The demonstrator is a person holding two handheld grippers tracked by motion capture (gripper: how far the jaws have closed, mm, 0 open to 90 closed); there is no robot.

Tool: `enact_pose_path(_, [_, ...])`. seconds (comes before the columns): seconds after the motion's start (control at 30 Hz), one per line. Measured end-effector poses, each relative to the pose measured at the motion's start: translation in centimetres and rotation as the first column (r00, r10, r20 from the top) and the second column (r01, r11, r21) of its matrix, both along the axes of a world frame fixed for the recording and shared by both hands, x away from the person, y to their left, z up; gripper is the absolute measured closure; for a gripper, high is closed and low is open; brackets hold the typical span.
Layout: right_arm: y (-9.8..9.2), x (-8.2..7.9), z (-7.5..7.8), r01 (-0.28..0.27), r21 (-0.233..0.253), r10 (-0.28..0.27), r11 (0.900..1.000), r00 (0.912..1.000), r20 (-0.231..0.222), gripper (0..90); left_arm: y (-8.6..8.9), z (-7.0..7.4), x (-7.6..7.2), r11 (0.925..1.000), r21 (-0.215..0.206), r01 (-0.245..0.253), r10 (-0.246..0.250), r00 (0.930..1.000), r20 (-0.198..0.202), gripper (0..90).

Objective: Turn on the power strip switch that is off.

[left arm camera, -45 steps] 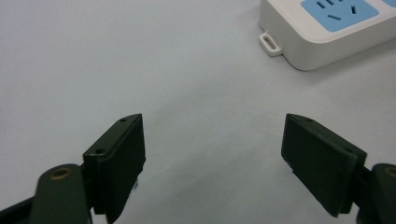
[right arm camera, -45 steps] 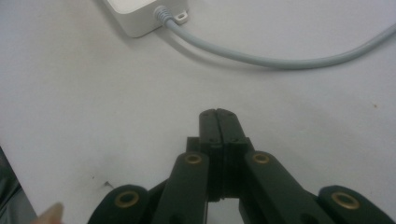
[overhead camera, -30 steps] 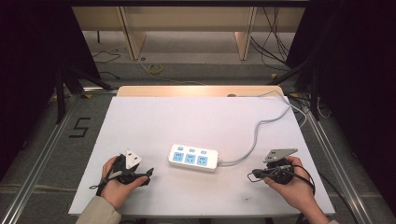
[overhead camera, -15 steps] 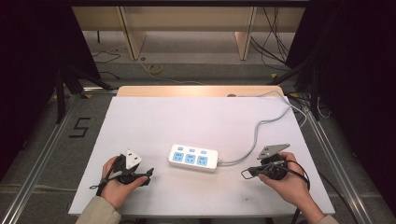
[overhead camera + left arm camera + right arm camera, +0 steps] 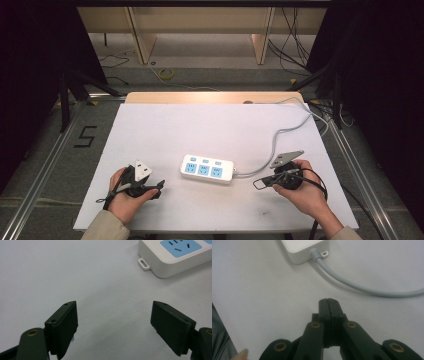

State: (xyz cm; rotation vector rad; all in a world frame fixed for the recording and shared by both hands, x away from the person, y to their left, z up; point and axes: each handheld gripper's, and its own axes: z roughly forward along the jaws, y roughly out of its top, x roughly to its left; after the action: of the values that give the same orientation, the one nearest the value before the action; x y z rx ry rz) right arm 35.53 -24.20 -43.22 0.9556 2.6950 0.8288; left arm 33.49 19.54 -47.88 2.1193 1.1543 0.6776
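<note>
At the near edge of the white table (image 5: pixel 150 130), I hold my left gripper (image 5: pixel 113 325) with jaws spread wide and empty, and my right gripper (image 5: pixel 328 305) with jaws pressed together on nothing, the white power strip (image 5: pixel 208 168) lying flat between them, near both and touching neither. I judge the strip rigid, light and smooth-sided (likely to skid on this bare top), best taken across its narrow body, while its grey cord (image 5: pixel 362 287), trailing off toward the table's far right corner, looks springy enough to tug back.
</note>
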Motion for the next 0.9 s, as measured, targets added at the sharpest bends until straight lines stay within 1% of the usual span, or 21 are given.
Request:
enact_pose_path(0.23, [0.3, 0.3, 0.2, -0.005, -0.005, 0.005, 1.000, 1.0000, 0.001, 90.0, 0.0, 0.0, 0.0, 1.0000, 0.002, 0.002, -0.002, 1.0000, 0.000, 21.7])
enact_pose_path(0.27, [0.4, 0.3, 0.2, 0.002, -0.001, -0.002, 1.000, 1.0000, 0.003, 90.0, 0.0, 0.0, 0.0, 1.0000, 0.002, 0.002, -0.002, 1.0000, -0.001, 21.7])
enact_pose_path(0.5, [0.9, 0.6, 0.4, -0.011, -0.011, 0.011, 1.000, 0.9999, 0.004, 90.0, 0.0, 0.0, 0.0, 1.0000, 0.003, 0.002, -0.002, 1.0000, -0.001, 21.8])
enact_pose_path(0.53, [1.0, 0.6, 0.5, -0.010, -0.010, 0.010, 1.000, 0.9999, -0.002, 90.0, 0.0, 0.0, 0.0, 1.0000, 0.005, 0.004, -0.004, 1.0000, -0.003, 21.7])
enact_pose_path(0.9, [1.6, 1.0, 0.7, -0.021, -0.018, 0.021, 1.000, 0.9998, -0.001, 90.0, -0.1, -0.1, 0.0, 1.0000, -0.003, 0.000, 0.000, 1.0000, -0.003, 21.7])
